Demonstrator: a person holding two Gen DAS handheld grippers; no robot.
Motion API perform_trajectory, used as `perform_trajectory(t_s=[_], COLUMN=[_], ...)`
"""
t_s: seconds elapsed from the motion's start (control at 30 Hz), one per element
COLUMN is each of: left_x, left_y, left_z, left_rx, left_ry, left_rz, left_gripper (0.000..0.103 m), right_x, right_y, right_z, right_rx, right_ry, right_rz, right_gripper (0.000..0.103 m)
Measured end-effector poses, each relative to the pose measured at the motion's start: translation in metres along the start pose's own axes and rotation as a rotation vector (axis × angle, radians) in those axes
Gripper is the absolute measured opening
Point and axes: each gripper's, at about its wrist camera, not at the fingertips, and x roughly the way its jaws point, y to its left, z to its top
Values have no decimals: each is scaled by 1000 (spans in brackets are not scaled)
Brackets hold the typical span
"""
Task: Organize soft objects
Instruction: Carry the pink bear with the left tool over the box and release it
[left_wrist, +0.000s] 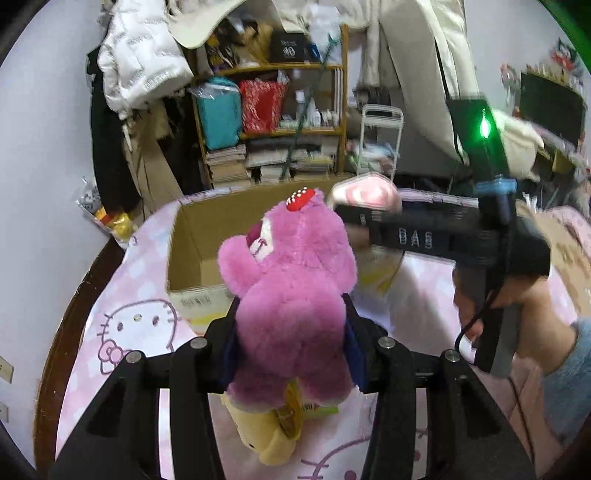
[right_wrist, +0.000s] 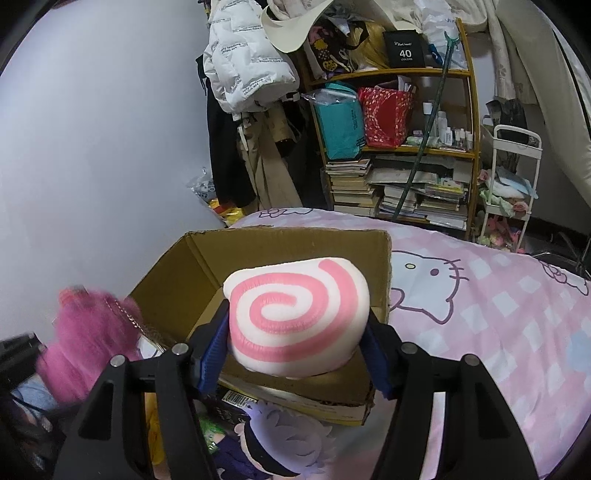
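My left gripper (left_wrist: 291, 332) is shut on a pink plush bear (left_wrist: 295, 288) with a red strawberry spot on its head, held above the bed just in front of an open cardboard box (left_wrist: 192, 236). My right gripper (right_wrist: 295, 332) is shut on a white plush cushion with a pink spiral (right_wrist: 295, 317), held over the box (right_wrist: 258, 251) opening. The right gripper also shows in the left wrist view (left_wrist: 354, 214), with the cushion (left_wrist: 365, 194) at its tip. The pink bear appears blurred at the left of the right wrist view (right_wrist: 88, 332).
A yellow plush (left_wrist: 266, 435) lies under the bear on the pink Hello Kitty bedspread (left_wrist: 129, 325). A purple-and-white plush doll (right_wrist: 280, 435) lies below the right gripper. A cluttered wooden shelf (right_wrist: 399, 147), hanging coats (right_wrist: 243, 66) and a white cart (right_wrist: 513, 177) stand behind the bed.
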Motion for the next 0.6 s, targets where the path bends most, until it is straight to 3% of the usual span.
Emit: perform_trajectory(t_s=[0.27,0.6], left_x=[22,65], left_y=[22,37], left_z=[36,45], left_rx=[-58,-117], left_ry=[-57,8], left_rz=[32,57], left_gripper=[47,48], right_x=[6,12], right_y=[1,-2], right_z=[-2,-3], right_rx=[-5,-11], right_ry=[8,21], right_rz=[-13,-2], right_gripper=[70,73])
